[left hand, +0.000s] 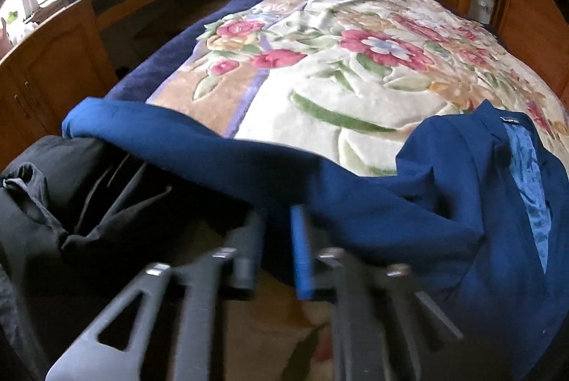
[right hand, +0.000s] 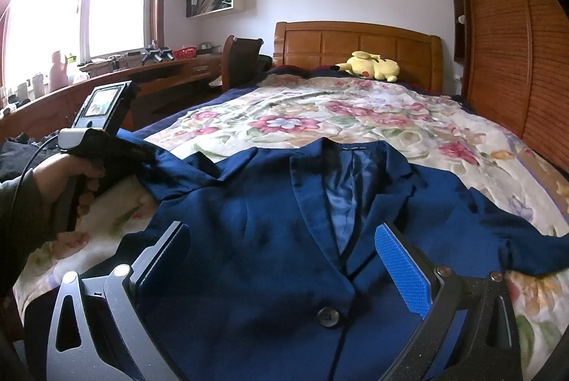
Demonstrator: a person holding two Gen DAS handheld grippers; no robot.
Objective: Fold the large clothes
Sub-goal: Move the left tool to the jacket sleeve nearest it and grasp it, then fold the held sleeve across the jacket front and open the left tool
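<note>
A dark blue blazer [right hand: 270,224] lies face up on the floral bed blanket [right hand: 355,128], collar toward the headboard, one button closed. My right gripper [right hand: 284,260] is open above its front, one finger on each side of the lapel. My left gripper [left hand: 279,238] is nearly shut on the blazer's left sleeve [left hand: 199,146], which stretches to the left across the blanket [left hand: 320,78]. The blazer's body [left hand: 480,203] lies at the right in the left wrist view. The left gripper, held in a hand, also shows in the right wrist view [right hand: 117,146] at the sleeve end.
Black clothes [left hand: 64,203] are piled at the bed's near left corner. A yellow plush toy [right hand: 370,64] lies by the wooden headboard [right hand: 355,43]. A desk [right hand: 142,75] and a chair [right hand: 238,61] stand to the left of the bed, a wooden wardrobe [right hand: 505,43] to the right.
</note>
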